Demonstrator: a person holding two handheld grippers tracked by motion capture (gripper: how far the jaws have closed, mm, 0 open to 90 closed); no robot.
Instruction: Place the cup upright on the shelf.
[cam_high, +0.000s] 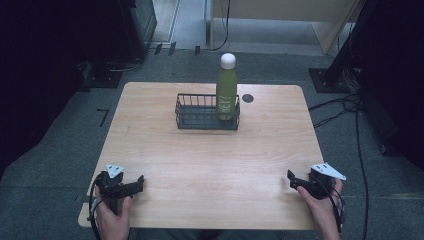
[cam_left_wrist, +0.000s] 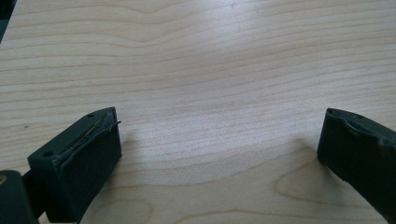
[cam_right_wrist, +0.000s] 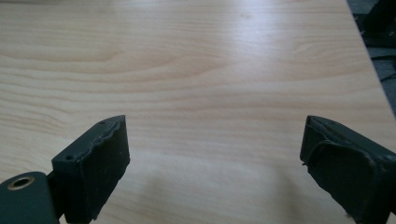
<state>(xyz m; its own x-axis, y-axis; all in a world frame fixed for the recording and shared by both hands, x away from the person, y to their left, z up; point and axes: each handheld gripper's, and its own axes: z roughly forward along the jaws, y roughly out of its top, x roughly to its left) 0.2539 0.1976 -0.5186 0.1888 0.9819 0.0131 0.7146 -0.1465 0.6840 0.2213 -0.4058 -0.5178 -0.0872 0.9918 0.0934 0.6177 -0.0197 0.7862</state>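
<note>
We counted one green bottle (cam_high: 226, 90) with a white cap, standing upright in the right end of one black wire basket (cam_high: 200, 116) at the far middle of the wooden table (cam_high: 210, 165). We held two grippers, both well apart from the basket at the near edge. Our left gripper (cam_high: 140, 183) rested low at the near left corner, its jaws spread wide over bare wood with nothing between them. Our right gripper (cam_high: 291, 179) sat at the near right corner, likewise released and empty. One dark round spot (cam_high: 248, 98) lay just beyond the basket.
</note>
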